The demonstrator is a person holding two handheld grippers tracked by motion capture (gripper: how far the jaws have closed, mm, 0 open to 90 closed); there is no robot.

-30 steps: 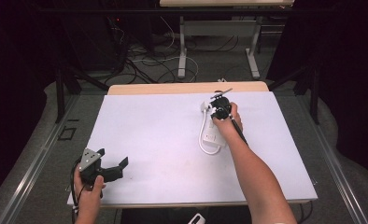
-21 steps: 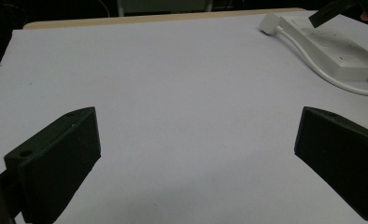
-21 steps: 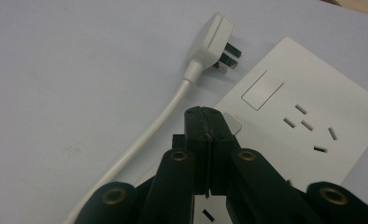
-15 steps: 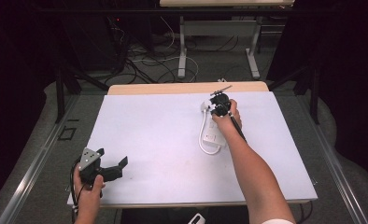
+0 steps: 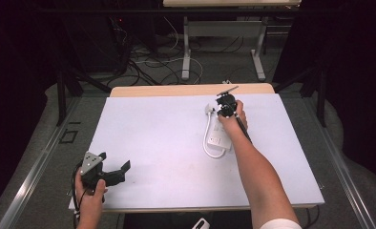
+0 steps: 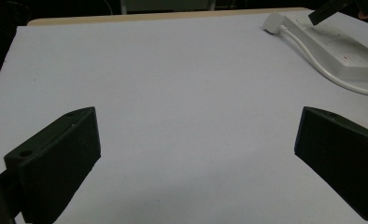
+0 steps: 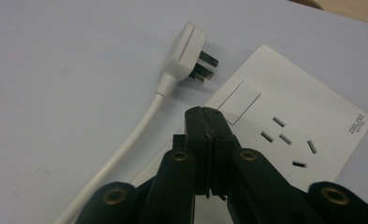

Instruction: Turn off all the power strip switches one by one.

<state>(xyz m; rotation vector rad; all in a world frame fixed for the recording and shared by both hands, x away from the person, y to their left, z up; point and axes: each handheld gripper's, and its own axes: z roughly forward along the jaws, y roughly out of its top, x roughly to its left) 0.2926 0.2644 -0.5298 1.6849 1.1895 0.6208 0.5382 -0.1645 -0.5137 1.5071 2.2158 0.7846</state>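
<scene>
A white power strip (image 7: 289, 135) lies flat on the white table top (image 5: 152, 133), with its rocker switch (image 7: 238, 100) at one end. Its white cable (image 7: 126, 144) curls round to a three-pin plug (image 7: 187, 53) lying loose beside that end. My right gripper (image 7: 210, 119) is shut with nothing between its jaws, and its tips are right at the switch; I cannot tell whether they touch it. In the high view the right gripper (image 5: 224, 112) hangs over the strip (image 5: 218, 141) at the back right. My left gripper (image 6: 196, 158) is wide open over bare table, near the front left edge (image 5: 121, 171).
The left gripper view has the strip (image 6: 331, 46) and plug (image 6: 273, 22) far off at its top right. A wooden table edge (image 5: 186, 89) runs behind the white board. Beyond it stand table legs and floor cables (image 5: 176, 57). A metal rail (image 5: 38, 167) runs along the left.
</scene>
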